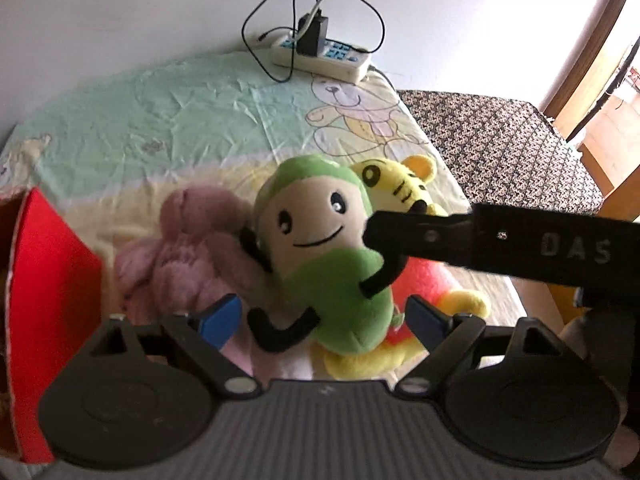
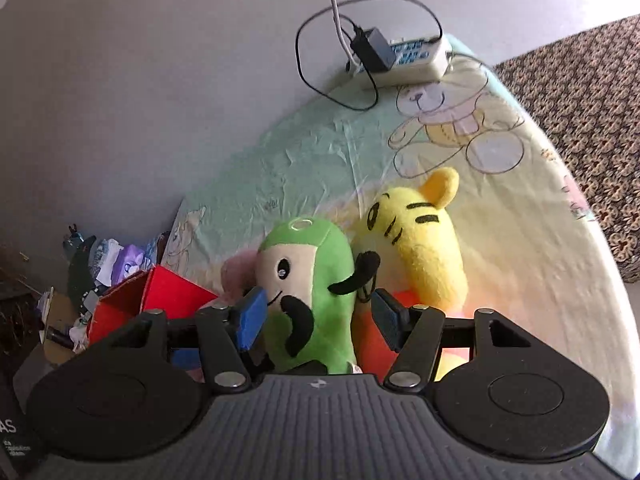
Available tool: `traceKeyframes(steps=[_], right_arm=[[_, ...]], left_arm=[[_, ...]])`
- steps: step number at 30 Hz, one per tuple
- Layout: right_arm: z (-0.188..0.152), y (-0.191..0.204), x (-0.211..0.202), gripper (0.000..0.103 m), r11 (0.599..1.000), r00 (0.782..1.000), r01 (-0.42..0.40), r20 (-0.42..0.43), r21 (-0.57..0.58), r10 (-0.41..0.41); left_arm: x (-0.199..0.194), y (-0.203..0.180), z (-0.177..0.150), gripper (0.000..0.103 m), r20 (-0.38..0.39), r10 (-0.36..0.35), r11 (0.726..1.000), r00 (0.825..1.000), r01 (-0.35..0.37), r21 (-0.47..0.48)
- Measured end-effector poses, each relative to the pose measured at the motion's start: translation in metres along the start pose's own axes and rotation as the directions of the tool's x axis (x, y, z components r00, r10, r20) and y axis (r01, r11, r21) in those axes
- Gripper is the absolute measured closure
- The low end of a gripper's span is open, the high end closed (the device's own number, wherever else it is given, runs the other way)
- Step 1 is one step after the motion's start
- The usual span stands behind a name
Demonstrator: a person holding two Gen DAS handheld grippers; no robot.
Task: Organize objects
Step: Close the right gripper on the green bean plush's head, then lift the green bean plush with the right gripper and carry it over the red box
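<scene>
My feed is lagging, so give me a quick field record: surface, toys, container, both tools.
surface: cartoon bear bedsheet
toys: green plush, yellow tiger plush, pink plush, clustered together
container: red box, left of the toys
far edge: power strip with black adapter
left tool: open, green plush between its fingers
right tool: open around green plush

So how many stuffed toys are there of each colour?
Green: 1, the smiling green plush
Yellow: 2, the striped tiger plush and a yellow and red plush lying under the others
Pink: 1, the fluffy pink plush
Total: 4
</scene>
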State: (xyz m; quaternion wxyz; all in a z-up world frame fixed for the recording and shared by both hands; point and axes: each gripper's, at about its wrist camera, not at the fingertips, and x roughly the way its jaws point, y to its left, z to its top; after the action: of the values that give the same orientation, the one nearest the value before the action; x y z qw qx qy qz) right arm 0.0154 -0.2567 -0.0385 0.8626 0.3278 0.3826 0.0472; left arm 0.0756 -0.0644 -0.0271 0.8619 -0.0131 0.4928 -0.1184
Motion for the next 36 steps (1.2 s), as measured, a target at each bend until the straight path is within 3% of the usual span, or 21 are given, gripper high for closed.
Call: traceKeyframes(steps=[8,11,13,17,18,22,36], right_arm=[[0.005,-0.010,0.023,0.041,0.998,0.997,-0.048,-0.053,0.042,0.050],[0.006,-0.015,0.027,0.051,0.994,0.993,-0.087,-0.069,0.073,0.092],[0.005,-0.017,0.027,0.055,0.988,0.989,-0.120,-0.078,0.096,0.127],[0.004,-0.013,0.023,0.058,0.990,0.989,-0.116,-0.078,0.077,0.122],[0.002,-0.012,0.022,0.059,0.990,0.989,-0.117,-0.080,0.074,0.123],[0.000,-0.007,0.016,0.060,0.994,0.992,-0.102,-0.072,0.048,0.106],[-0.023,0.022,-0.024,0.060,0.989,0.988,-0.150,-0.047,-0.009,0.149]], left_arm=[[0.019,0.001,0.010,0.016,-0.012,0.015,1.000,1.000,-0.015,0.010],[0.023,0.000,0.013,0.016,-0.004,0.029,0.999,1.000,-0.029,0.021],[0.024,0.000,0.013,0.021,-0.004,0.032,0.999,0.999,-0.032,0.022],[0.024,-0.001,0.013,0.029,0.004,0.044,0.998,0.999,-0.044,0.043],[0.023,-0.001,0.013,0.038,0.005,0.035,0.998,0.999,-0.035,0.047],[0.021,-0.002,0.011,0.039,-0.008,0.022,0.998,1.000,-0.021,0.056],[-0.035,-0.009,-0.028,0.040,0.093,-0.008,0.991,0.996,-0.005,0.133]])
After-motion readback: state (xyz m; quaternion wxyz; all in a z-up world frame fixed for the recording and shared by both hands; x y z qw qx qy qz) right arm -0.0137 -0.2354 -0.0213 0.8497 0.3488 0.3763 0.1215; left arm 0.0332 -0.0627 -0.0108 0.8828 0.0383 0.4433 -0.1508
